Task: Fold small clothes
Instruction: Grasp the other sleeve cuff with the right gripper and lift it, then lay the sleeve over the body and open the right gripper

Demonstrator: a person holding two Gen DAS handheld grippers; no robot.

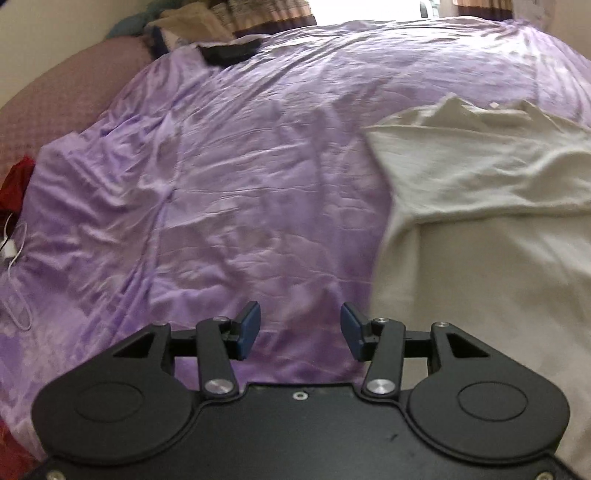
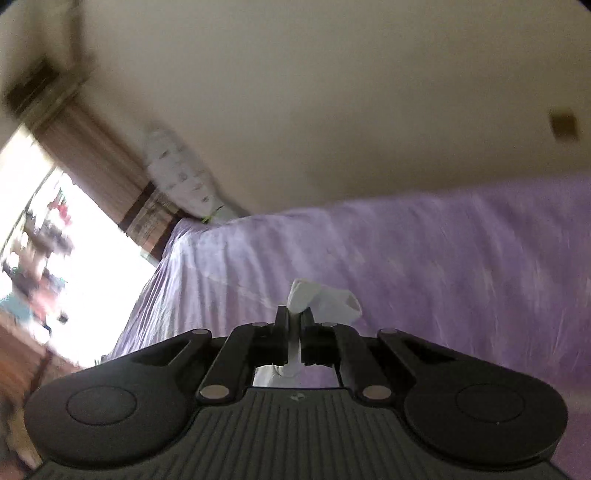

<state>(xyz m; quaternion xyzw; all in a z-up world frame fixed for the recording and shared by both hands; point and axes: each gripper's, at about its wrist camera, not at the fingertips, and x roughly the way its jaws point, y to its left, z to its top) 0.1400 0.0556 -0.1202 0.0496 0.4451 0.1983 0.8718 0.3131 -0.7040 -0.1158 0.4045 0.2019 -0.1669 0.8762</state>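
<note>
A cream-white garment (image 1: 480,192) lies spread on the purple bedsheet (image 1: 240,177) at the right of the left wrist view, one flap folded over. My left gripper (image 1: 301,330) hovers over bare sheet just left of the garment's edge, its blue pads apart with nothing between them. In the right wrist view my right gripper (image 2: 294,325) is shut on a bunched bit of white cloth (image 2: 321,299) that sticks out above the fingers, with more cloth hanging below. It is raised over the purple sheet (image 2: 406,266). This view is tilted and blurred.
A dark object (image 1: 229,51) lies at the far side of the bed. Pillows and piled fabric (image 1: 177,22) sit at the far left. A red cloth (image 1: 16,181) and a white cable (image 1: 16,258) lie at the bed's left edge. A bright window (image 2: 55,251) and curtain (image 2: 110,173) stand beyond the bed.
</note>
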